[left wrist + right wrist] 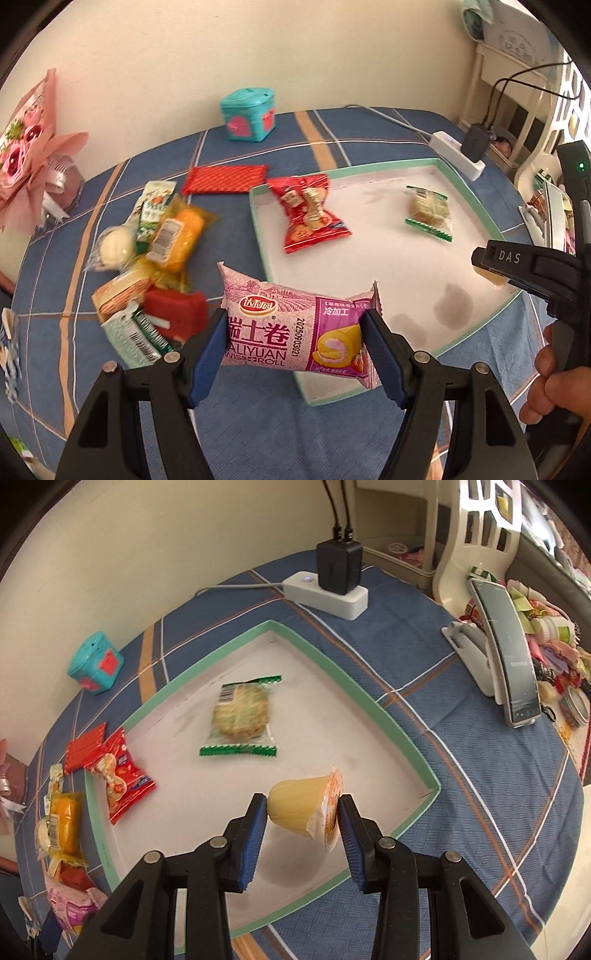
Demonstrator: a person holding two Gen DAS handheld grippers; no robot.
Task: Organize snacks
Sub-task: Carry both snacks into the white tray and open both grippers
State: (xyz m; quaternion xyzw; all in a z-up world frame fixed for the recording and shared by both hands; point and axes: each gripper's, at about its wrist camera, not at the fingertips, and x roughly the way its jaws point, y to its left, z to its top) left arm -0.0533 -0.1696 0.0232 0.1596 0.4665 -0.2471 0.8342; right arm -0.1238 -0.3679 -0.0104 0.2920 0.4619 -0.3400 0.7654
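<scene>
My left gripper (293, 338) is shut on a pink Swiss roll packet (291, 328), held above the near left edge of the white tray with a green rim (258, 225). Over the tray's near corner, my right gripper (302, 821) is shut on a yellow pudding cup (301, 808) lying sideways between its blue pads; the same gripper (487, 267) shows at the right of the left wrist view. Inside the tray (369, 698) lie a red snack bag (308, 212) (122, 775) and a green-edged biscuit packet (430, 212) (240, 716).
A pile of loose snacks (147, 266) lies on the blue plaid cloth left of the tray, with a red flat packet (225, 179) behind it. A teal box (249, 114) stands by the wall. A power strip with charger (332, 587) and a phone on a stand (513, 657) sit to the right. A pink bouquet (26, 147) lies far left.
</scene>
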